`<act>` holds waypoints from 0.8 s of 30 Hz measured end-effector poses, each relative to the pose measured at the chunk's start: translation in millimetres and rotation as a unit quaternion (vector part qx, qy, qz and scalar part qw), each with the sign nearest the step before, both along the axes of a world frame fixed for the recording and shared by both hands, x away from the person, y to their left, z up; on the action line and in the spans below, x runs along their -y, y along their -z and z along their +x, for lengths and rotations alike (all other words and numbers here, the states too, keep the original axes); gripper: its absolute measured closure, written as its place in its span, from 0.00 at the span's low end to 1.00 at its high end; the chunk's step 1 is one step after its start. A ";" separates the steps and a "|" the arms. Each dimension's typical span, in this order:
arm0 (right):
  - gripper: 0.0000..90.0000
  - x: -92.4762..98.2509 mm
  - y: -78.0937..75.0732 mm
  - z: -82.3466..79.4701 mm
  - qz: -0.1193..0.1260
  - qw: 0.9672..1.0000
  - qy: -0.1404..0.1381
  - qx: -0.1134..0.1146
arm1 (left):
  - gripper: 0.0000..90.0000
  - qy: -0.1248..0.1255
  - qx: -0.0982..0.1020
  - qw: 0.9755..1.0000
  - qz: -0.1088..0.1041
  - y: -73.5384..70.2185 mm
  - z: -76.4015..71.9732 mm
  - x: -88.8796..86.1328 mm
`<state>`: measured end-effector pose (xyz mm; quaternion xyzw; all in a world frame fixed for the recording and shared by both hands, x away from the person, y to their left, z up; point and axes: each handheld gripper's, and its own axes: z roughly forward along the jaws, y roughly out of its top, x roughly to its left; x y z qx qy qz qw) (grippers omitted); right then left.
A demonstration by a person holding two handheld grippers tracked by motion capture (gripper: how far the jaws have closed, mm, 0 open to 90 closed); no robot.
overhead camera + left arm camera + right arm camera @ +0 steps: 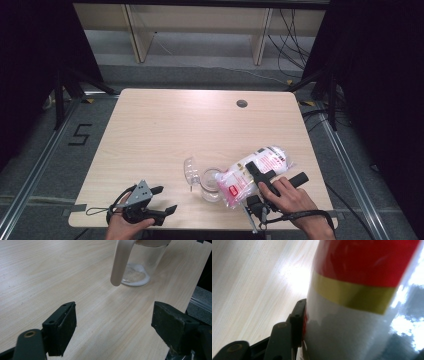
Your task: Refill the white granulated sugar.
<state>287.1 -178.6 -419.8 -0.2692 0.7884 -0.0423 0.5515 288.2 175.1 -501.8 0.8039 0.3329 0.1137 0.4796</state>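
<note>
Here, right fingers (pixel 260 174) clamped around the bag (pixel 252 175), left fingers (pixel 166 200) apart.

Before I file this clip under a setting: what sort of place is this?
Probably a lab recording station, not a kitchen: a bare wooden table between black curtains, loose cables on the floor behind, and a taped number marking beside the table.

Pale wood-grain bench (pixel 165 130); clear glass jar (pixel 211 184) with white powder at its bottom; white bag (pixel 255 172) with pink print, a red and yellow band; black fingers (pixel 61 327) on both grippers
</note>
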 end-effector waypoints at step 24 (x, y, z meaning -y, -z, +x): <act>0.60 -2.3 3.3 -1.9 0.008 1.000 -0.006 0.004 | 0.22 -0.004 0.000 1.000 -0.003 -0.2 -0.5 0.5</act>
